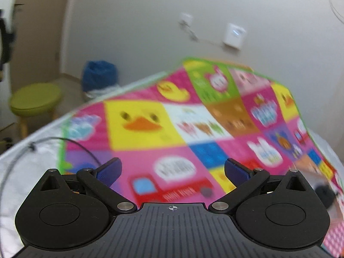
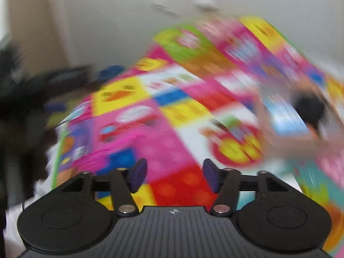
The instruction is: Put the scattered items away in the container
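Note:
My left gripper (image 1: 172, 172) is open and empty above a bright cartoon play mat (image 1: 150, 129) with duck and truck pictures. A small dark round thing (image 1: 325, 194) lies at the mat's right edge. My right gripper (image 2: 174, 175) is open and empty over the same mat (image 2: 172, 111); this view is heavily blurred. A pale translucent container (image 2: 286, 129) with a dark object (image 2: 309, 109) in or behind it shows at the right. The scattered items cannot be made out.
A white sheet (image 1: 32, 161) lies under the mat, with a thin black cable (image 1: 64, 139) across it. A green stool (image 1: 34, 100) and a blue-bagged bin (image 1: 100, 75) stand by the wall. Dark blurred shapes (image 2: 25, 99) fill the right wrist view's left.

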Demonstrator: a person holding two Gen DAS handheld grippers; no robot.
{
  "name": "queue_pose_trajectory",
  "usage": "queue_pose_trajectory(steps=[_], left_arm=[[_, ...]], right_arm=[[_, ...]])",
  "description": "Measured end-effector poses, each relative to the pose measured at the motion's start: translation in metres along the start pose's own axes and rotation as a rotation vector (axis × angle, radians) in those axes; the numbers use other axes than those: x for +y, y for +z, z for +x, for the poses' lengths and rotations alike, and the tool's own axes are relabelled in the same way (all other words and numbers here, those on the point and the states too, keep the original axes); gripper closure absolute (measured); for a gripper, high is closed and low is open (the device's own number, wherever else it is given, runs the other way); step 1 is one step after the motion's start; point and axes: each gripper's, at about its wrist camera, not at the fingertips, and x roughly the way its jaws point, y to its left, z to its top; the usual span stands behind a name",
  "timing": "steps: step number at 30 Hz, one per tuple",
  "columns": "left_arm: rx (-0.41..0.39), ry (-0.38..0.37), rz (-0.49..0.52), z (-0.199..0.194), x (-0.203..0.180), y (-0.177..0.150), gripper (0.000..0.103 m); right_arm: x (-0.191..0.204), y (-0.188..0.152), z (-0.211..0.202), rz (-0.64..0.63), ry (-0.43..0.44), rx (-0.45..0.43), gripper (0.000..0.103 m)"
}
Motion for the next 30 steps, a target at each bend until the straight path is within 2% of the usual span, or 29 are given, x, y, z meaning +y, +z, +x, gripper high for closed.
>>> queue_pose_trajectory(steps=[1, 6, 9, 12, 14, 15, 16, 19, 22, 26, 30], left_arm=[[-0.009, 0.028, -0.009, -0.002, 0.008, 0.006, 0.0], [-0.055, 0.209, -0.055, -0.005, 0.042, 0.019, 0.0], [-0.025, 0.208, -0.132, 0.003, 0.056, 0.017, 0.0], [-0.003, 0.193, -0.118, 0.012, 0.056, 0.011, 0.0], [0.007, 0.188, -0.1, 0.017, 0.055, 0.008, 0.0], [0.013, 0.183, -0.098, 0.019, 0.055, 0.007, 0.0], [0.02, 0.181, -0.099, 0.021, 0.056, 0.005, 0.0], [0.035, 0.185, -0.101, 0.026, 0.058, 0.003, 0.0], [0.045, 0.176, -0.107, 0.028, 0.059, 0.002, 0.0], [0.073, 0.114, -0.08, 0.029, 0.051, -0.001, 0.0], [0.106, 0.026, -0.021, 0.032, 0.032, -0.009, 0.0]], right_arm=[[0.017, 0.0, 0.001, -0.069, 0.026, -0.011, 0.033], [0.076, -0.011, 0.028, -0.321, 0.076, -0.015, 0.033], [0.095, -0.019, 0.046, -0.405, 0.091, 0.006, 0.033], [0.108, -0.02, 0.061, -0.414, 0.105, -0.001, 0.033], [0.114, -0.018, 0.072, -0.406, 0.12, 0.011, 0.05], [0.115, -0.017, 0.079, -0.401, 0.131, 0.034, 0.073], [0.115, -0.017, 0.085, -0.389, 0.141, 0.063, 0.087], [0.107, -0.015, 0.088, -0.326, 0.145, 0.088, 0.096], [0.087, -0.006, 0.072, -0.205, 0.165, 0.076, 0.097], [0.036, 0.007, 0.043, 0.07, 0.205, 0.066, 0.097], [-0.032, 0.002, 0.021, 0.374, 0.194, 0.047, 0.096]])
